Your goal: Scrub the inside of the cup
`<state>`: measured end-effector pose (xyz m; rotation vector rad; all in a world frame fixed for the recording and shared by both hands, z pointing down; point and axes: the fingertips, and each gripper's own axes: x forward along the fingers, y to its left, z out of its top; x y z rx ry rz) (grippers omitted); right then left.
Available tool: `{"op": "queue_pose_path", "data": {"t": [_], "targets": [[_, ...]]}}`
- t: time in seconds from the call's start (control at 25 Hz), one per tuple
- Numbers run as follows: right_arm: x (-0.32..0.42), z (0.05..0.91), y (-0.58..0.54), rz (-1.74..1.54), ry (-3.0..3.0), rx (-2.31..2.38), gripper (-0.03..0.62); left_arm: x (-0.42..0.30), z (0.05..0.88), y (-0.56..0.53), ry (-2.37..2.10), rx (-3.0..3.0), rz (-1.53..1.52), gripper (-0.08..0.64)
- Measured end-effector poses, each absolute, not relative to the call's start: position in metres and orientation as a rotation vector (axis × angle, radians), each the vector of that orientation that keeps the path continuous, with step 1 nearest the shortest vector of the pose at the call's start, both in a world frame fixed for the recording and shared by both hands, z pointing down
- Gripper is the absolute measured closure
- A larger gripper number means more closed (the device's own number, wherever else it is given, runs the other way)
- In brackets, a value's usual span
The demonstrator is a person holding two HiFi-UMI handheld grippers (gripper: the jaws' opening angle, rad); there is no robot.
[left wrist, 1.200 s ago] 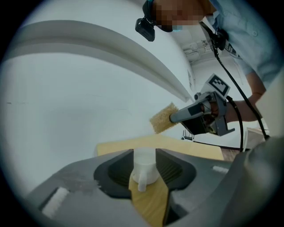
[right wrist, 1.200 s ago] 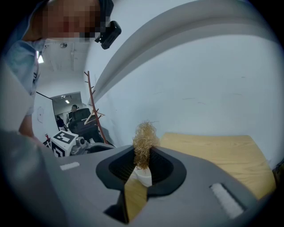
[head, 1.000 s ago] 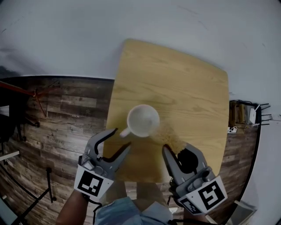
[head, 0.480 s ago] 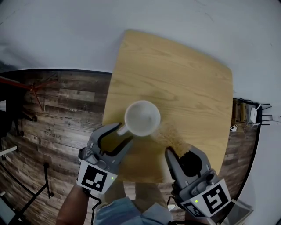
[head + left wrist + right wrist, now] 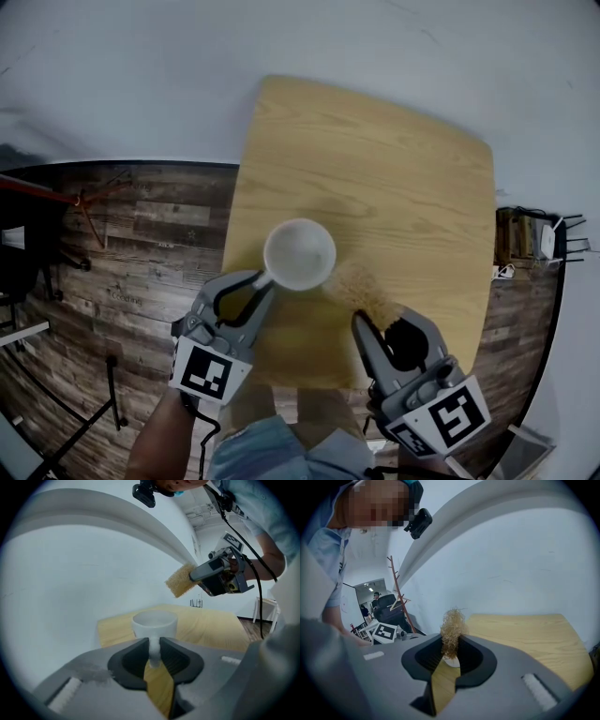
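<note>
A white cup (image 5: 299,254) stands upright in the middle of the wooden table (image 5: 375,178), its handle (image 5: 265,277) pointing toward me on the left. My left gripper (image 5: 262,281) has just been closing, and its pads now press on both sides of the handle (image 5: 154,651). The cup's bowl (image 5: 154,623) sits just beyond the jaws. My right gripper (image 5: 380,315) hovers to the right of the cup, shut on a tan fibrous scrub pad (image 5: 361,286) that sticks out past its tips (image 5: 452,632).
The table's near edge lies under both grippers, with wood-plank floor (image 5: 122,244) to its left. A white wall runs behind the table. A wooden coat rack (image 5: 396,590) stands off to the left, and a small stand (image 5: 516,244) sits at the right.
The left gripper moved forward to the cup and its wide-open jaws closed round the handle. The right gripper kept its place with the scrub pad.
</note>
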<state>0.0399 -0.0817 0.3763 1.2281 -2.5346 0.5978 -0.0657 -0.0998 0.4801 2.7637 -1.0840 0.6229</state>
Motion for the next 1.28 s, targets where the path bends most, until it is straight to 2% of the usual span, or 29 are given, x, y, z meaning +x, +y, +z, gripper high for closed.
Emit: {"op": "queue_pose_path", "data": {"t": [0.36, 1.04, 1.28], "targets": [[0.057, 0.37, -0.074, 0.6, -2.526, 1.248, 0.514, -0.066, 0.479, -0.099, -0.927, 2.789, 0.843, 0.469], [0.061, 0.384, -0.062, 0.613, -2.494, 1.192, 0.514, -0.068, 0.504, -0.105, -1.034, 2.754, 0.757, 0.46], [0.058, 0.385, -0.065, 0.622, -2.497, 1.179, 0.514, -0.066, 0.498, -0.1, -0.953, 2.77, 0.871, 0.469]]}}
